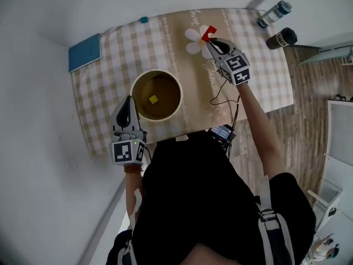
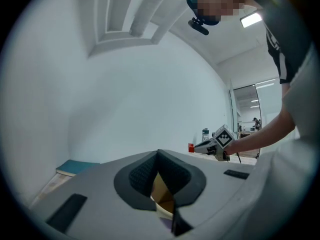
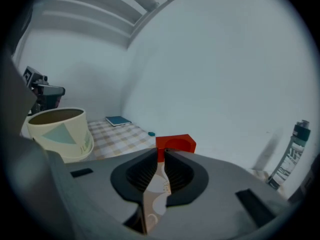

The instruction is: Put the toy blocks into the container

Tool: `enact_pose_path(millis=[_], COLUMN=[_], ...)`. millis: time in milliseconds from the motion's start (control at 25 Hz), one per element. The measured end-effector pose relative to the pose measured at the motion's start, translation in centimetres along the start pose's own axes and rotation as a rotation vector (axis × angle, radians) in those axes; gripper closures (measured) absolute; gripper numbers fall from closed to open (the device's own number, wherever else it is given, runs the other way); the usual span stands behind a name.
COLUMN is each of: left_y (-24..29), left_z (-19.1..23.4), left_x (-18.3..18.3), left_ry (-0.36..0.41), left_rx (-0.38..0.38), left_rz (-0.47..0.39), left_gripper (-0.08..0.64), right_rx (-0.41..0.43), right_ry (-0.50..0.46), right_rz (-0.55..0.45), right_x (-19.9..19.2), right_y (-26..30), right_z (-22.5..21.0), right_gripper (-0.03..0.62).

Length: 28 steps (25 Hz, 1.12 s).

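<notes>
A cream round container (image 1: 177, 81) stands mid-table with a yellow block (image 1: 153, 99) lying in it. My right gripper (image 1: 210, 42) hangs over the far side of the table, above a flower print, shut on a red block (image 1: 206, 36). In the right gripper view the red block (image 3: 175, 143) sits pinched at the jaw tips (image 3: 161, 155), and the container (image 3: 60, 133) stands to the left. My left gripper (image 1: 129, 100) rests by the container's near-left rim. In its own view my left gripper (image 2: 159, 156) has its tips together with nothing between them.
A blue book (image 1: 85, 52) lies at the table's far left corner, with a small teal item (image 1: 144, 20) near the far edge. Two bottles (image 1: 274, 14) (image 1: 282, 38) stand off the right end. A small device (image 1: 222, 132) with a cable lies at the near edge.
</notes>
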<state>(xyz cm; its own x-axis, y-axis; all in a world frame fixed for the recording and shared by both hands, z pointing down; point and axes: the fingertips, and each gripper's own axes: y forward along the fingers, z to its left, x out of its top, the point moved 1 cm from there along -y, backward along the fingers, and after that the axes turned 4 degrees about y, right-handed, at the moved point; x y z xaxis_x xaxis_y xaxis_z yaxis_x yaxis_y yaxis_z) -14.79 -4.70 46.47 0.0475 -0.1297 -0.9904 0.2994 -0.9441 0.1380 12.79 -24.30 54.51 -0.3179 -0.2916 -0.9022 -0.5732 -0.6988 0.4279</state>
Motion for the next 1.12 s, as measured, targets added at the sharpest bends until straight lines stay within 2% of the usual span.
enact_pose_path(millis=[400,840,1120], left_y=[-0.7,-3.1,-4.6], left_z=[0.0,0.2,0.4], left_x=[-0.5,-0.9,-1.2], left_ry=[0.0,-0.006,-0.015], left_rx=[-0.069,-0.08,-0.064], left_rz=[-0.012,-0.016,-0.025], left_gripper=[0.568,0.568,0.568], right_rx=[0.084,0.169,0.214], right_ry=[-0.017,-0.056,-0.063], right_rz=[-0.082,-0.151,-0.156], right_x=[3.0,6.3,6.4], right_y=[-5.0,-7.8,-9.0], right_z=[8.2,15.7,19.2], right_gripper=[0.551,0.55,0.551])
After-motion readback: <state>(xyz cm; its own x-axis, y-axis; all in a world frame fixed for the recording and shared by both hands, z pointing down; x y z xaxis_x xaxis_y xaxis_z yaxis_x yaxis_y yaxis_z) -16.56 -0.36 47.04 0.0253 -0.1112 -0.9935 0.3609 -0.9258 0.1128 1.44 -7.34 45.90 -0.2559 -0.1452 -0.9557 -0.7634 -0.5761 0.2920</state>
